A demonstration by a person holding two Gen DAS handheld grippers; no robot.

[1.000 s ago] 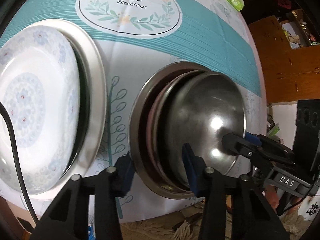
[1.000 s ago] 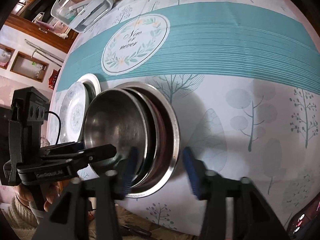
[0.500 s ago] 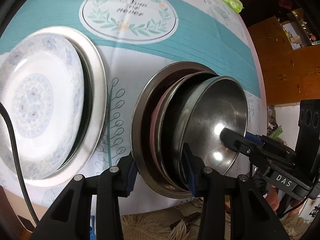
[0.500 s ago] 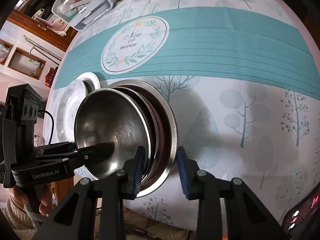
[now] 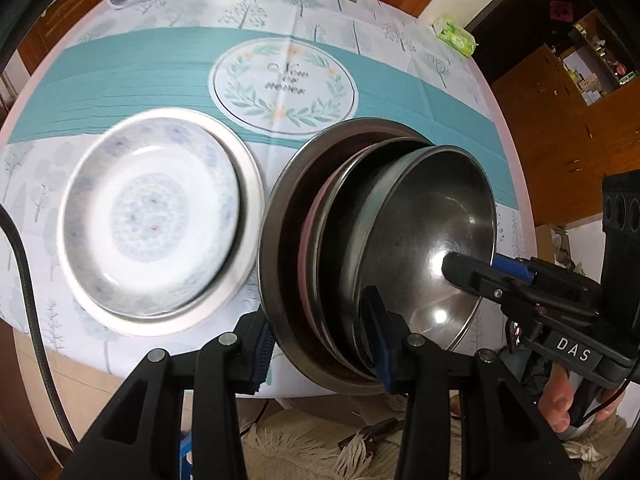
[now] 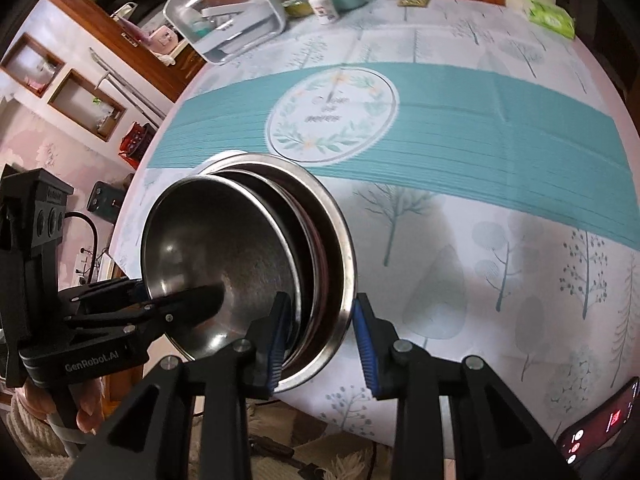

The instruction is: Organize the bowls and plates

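A nested stack of steel bowls and plates (image 5: 400, 240), with a pink plate among them, is tilted up and held clear of the tablecloth; it also shows in the right wrist view (image 6: 248, 260). My left gripper (image 5: 320, 344) is shut on the stack's near rim. My right gripper (image 6: 320, 328) is shut on the opposite rim; it shows in the left wrist view (image 5: 476, 276). A white floral plate (image 5: 152, 216) rests in a steel plate (image 5: 252, 188) to the left on the table.
The round table has a teal and white cloth (image 5: 120, 68). A clear plastic container (image 6: 228, 20), a pill bottle (image 6: 322, 4) and a green packet (image 6: 550, 16) stand at the far edge. A phone (image 6: 600, 436) lies at the near right edge.
Both grippers have lifted the steel stack off the table and tilted it, and both views now look more level across the table. The right gripper's fingers closed onto the rim.
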